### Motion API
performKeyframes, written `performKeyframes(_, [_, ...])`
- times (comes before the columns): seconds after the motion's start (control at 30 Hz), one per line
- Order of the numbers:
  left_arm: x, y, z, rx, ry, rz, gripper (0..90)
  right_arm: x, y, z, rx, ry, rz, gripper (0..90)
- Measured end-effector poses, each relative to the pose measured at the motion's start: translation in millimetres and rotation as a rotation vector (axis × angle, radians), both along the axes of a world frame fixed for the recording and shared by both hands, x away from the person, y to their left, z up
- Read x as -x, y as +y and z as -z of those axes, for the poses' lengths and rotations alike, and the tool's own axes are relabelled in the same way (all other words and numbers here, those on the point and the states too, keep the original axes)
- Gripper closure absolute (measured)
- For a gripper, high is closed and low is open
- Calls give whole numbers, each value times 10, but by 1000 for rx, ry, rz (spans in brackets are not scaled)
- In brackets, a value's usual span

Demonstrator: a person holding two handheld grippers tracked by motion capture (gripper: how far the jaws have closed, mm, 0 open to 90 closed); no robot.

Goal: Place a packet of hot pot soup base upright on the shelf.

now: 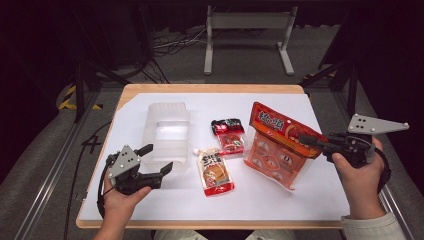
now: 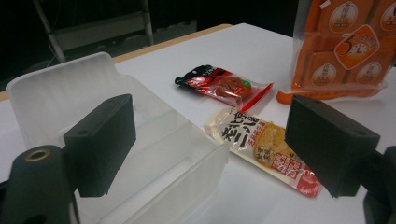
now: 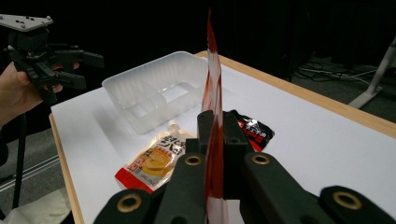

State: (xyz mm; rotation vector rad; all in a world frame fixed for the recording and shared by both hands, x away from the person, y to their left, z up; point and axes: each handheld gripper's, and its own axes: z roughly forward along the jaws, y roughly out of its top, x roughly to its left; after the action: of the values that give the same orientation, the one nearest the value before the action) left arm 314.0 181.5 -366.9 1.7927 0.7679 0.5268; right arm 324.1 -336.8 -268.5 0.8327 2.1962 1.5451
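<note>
I'm holding the left gripper [image 1: 158, 159] with jaws spread and nothing between them, beside the clear plastic bin [image 1: 166, 131]. Spouted pouch [image 1: 215, 171] and small red packet [image 1: 229, 135] are lying mid-table. My right gripper [image 1: 306, 140] is clamping the big orange bag [image 1: 272, 150] by its top edge — bag lifted at table's right.

On your surface [image 1: 150, 200], the tray [image 1: 167, 132] lies left; the spouted pouch [image 1: 216, 171] lies just right of it, the small packet [image 1: 229, 135] behind that pouch, and the large bag [image 1: 277, 145] farthest right.
</note>
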Motion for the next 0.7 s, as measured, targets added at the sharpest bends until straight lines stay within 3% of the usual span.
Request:
performKeyframes(0.17, [-17, -47, -30, 15, -4, 5, 169, -45, 26, -56, 22, -9, 3, 900])
performKeyframes(0.43, [3, -149, -83, 26, -2, 55, 220, -92, 32, -174, 12, -24, -17, 900])
performKeyframes(0.7, [-78, -278, -73, 66, 40, 135, 201, -77, 110, -344, 14, -52, -44, 900])
